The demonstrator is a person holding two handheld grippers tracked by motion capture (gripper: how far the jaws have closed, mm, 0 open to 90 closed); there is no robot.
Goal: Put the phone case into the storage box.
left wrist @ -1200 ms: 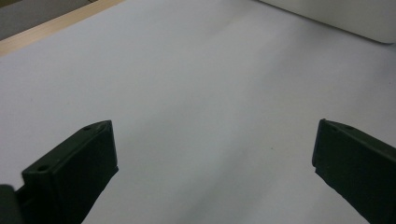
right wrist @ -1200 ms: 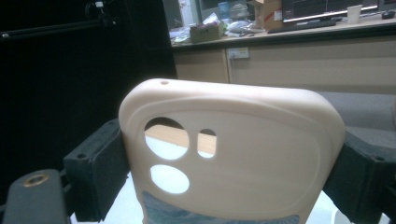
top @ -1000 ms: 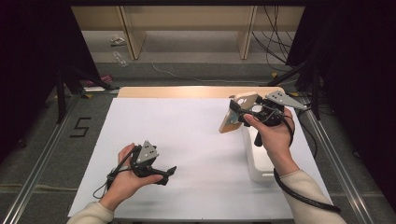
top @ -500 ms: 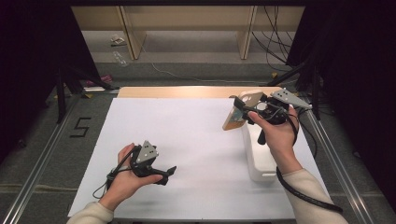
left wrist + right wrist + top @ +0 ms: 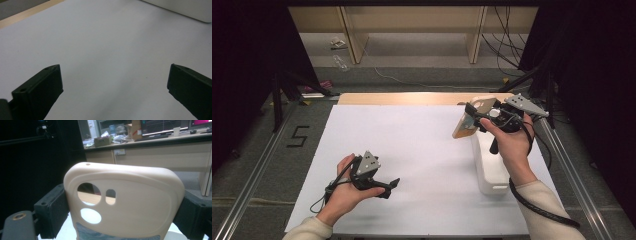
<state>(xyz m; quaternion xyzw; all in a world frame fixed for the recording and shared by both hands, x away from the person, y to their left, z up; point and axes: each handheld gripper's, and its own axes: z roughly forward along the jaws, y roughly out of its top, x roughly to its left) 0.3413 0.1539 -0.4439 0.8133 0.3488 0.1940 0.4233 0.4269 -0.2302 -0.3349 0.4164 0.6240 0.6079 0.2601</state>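
High view: right gripper [image 5: 472,116] raised at about two o'clock over the white table sheet [image 5: 412,150], held in the right hand [image 5: 507,142], jaws clamped on the two long edges of a beige phone case [image 5: 467,122]. Case tilted, top end toward twelve o'clock, lower end toward seven, hanging clear of the sheet. Directly below the hand, toward five o'clock, a white box [image 5: 489,167] standing on the sheet near its right edge. Left gripper [image 5: 389,184] low at about seven o'clock, resting on or just above the sheet in the left hand [image 5: 344,192], tips aimed toward three o'clock, grey plate on top, nothing between the tips. Bare wooden strip [image 5: 412,98] at twelve o'clock beyond the sheet.

Left gripper view: two black jaws rising at seven and four o'clock, spread wide, only bare white sheet between them. Edge of the white box [image 5: 185,8] at one o'clock, wooden strip [image 5: 22,16] at eleven o'clock.

Right gripper view: phone case [image 5: 125,202] upright at centre, camera cut-outs at ten o'clock on its face, black pads [image 5: 52,207] pressed against both of its sides at nine and three o'clock. Wide grip, case firmly between the jaws. Desk with monitors [image 5: 160,126] at one o'clock in the background.
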